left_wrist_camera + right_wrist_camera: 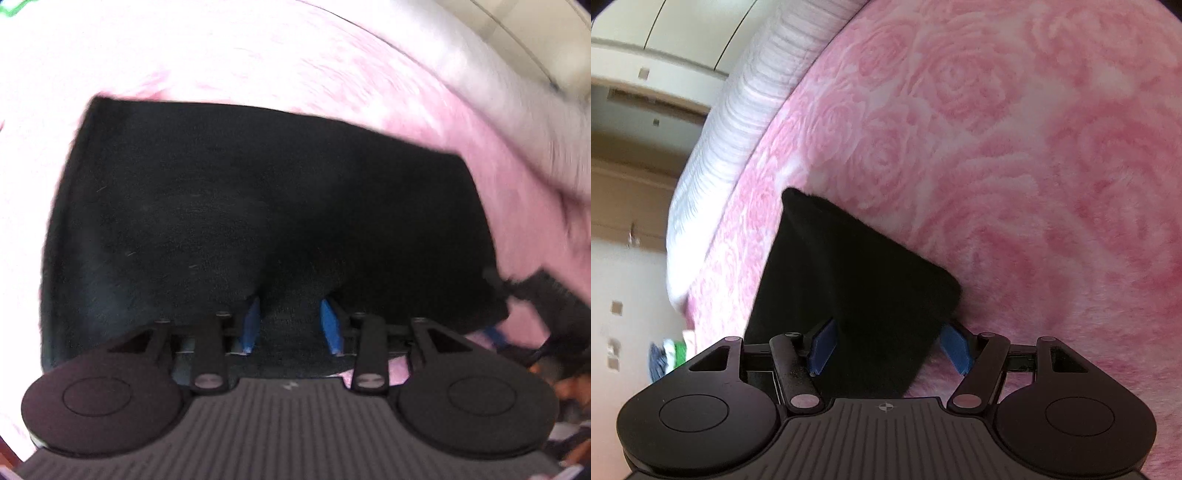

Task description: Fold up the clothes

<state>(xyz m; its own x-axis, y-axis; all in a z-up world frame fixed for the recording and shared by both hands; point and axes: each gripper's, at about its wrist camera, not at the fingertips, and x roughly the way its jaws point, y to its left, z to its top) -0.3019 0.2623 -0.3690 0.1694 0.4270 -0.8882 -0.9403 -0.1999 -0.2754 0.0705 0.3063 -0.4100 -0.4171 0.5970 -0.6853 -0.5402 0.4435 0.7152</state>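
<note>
Both jaws astride black cloth (258, 206), pink blanket (1034, 147)

Left gripper (290, 323) angles steeply down, jaws partly apart; right gripper (890, 345) tilts down, jaws wider.

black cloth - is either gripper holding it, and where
Black garment lies between both pairs of blue pads: left gripper at its near edge, right gripper at a corner. Whether either pair actually pinches cannot be told.
</note>
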